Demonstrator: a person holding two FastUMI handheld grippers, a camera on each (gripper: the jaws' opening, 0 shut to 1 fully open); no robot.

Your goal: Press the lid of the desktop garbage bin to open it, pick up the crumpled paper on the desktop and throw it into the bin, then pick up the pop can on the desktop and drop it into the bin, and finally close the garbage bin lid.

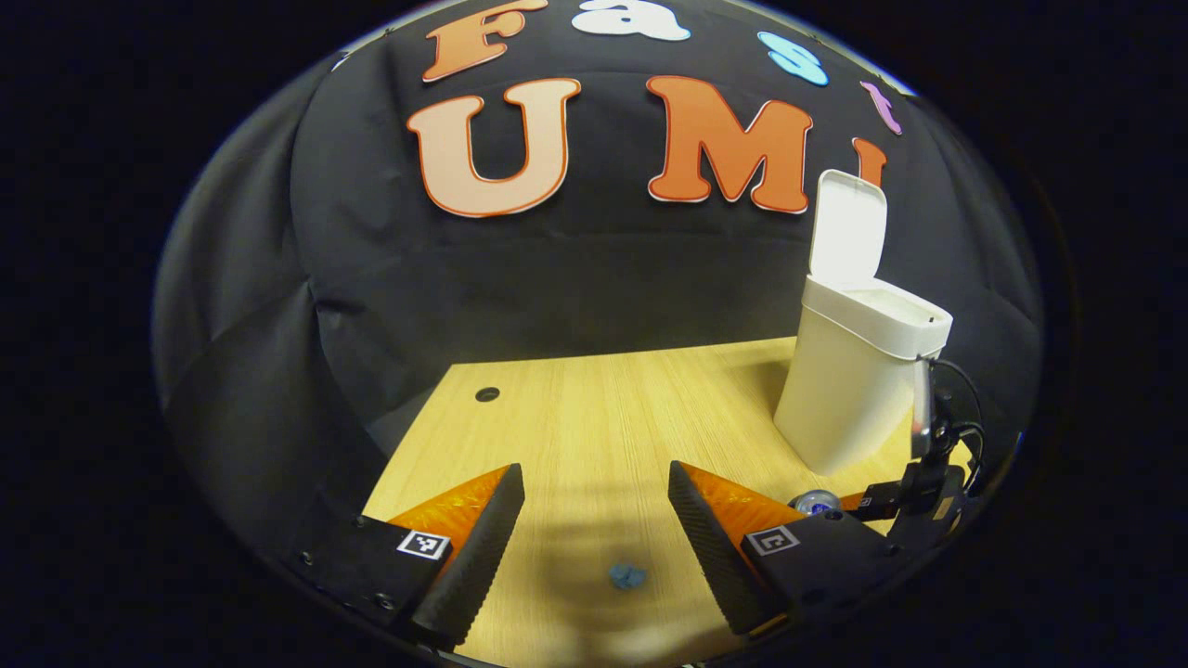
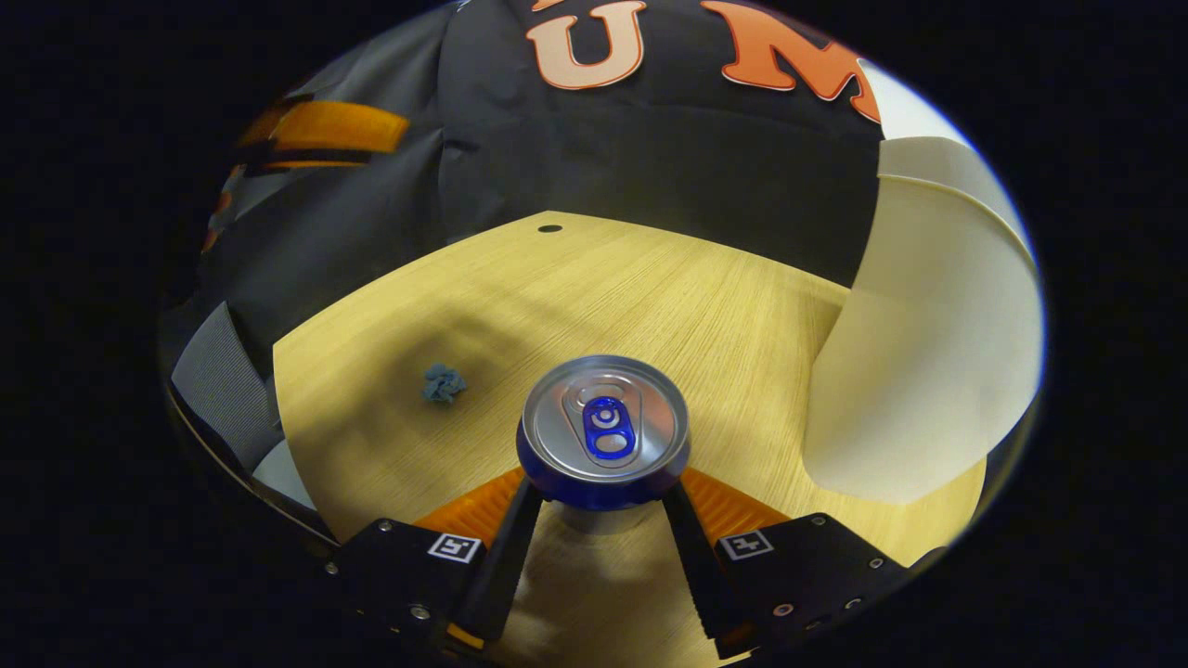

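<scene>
The white desktop bin [image 1: 854, 390] stands at the right of the wooden desk [image 1: 594, 408] with its lid [image 1: 846, 227] flipped up. A small blue crumpled paper [image 1: 627, 576] lies on the desk below and between the fingers of my left gripper [image 1: 594, 473], which is open and holds nothing. My right gripper [image 2: 603, 487] is shut on the blue pop can [image 2: 603, 431], upright with its silver top facing the camera. The bin [image 2: 928, 371] rises close on that gripper's right, and the paper [image 2: 444, 381] lies to its left. The can's top [image 1: 817, 502] peeks out by the bin's base in the left gripper view.
A round cable hole [image 1: 486, 393] sits near the desk's far left corner. Black cloth walls close the desk behind and on the left. One finger of the left gripper [image 2: 221, 376] shows at the left edge of the right gripper view.
</scene>
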